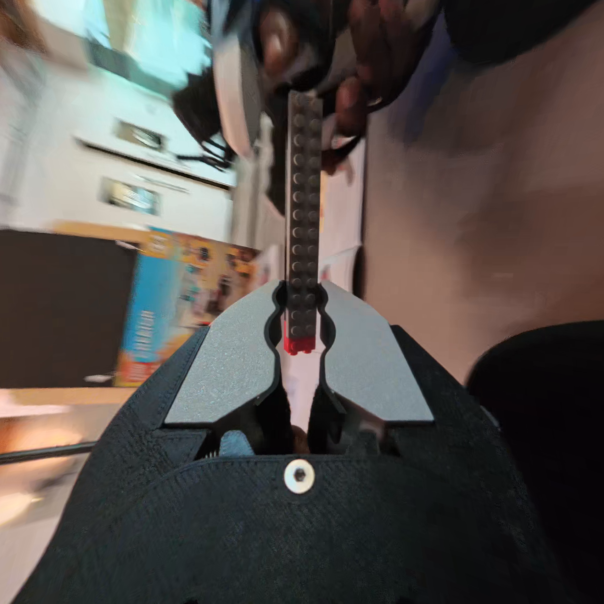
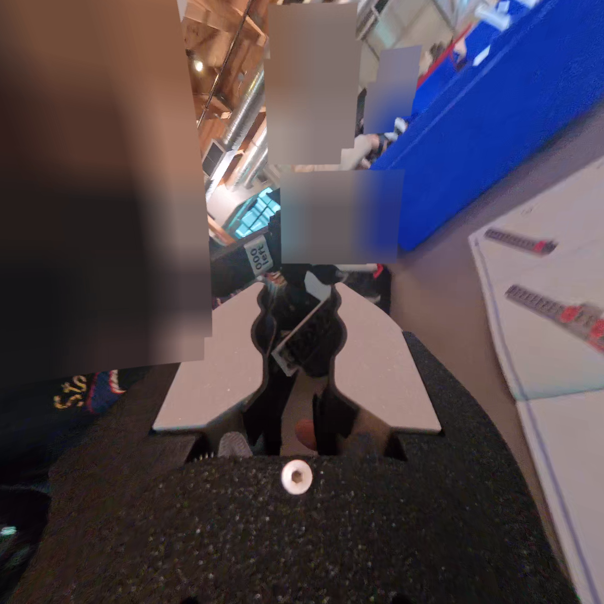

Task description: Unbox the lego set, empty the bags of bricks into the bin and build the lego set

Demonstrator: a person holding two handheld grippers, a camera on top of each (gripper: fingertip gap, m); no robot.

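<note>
In the left wrist view my left gripper (image 1: pixel 302 287) is shut on the near end of a long dark grey studded plate (image 1: pixel 304 196). A small red piece (image 1: pixel 298 346) sits at that end. The plate points straight ahead, and its far end reaches the blurred right gripper and a hand (image 1: pixel 356 85). In the right wrist view my right gripper (image 2: pixel 299 291) has its jaws apart. The dark plate's end (image 2: pixel 294 343) lies slanted between them. The left gripper's black body (image 2: pixel 238 261) shows just beyond.
The colourful lego box (image 1: pixel 183 294) stands on the table at left. The open white instruction booklet (image 2: pixel 539 310) lies on the grey table (image 2: pixel 441 327) at right and also shows behind the plate (image 1: pixel 340 228). A blue partition (image 2: pixel 490 130) stands behind it.
</note>
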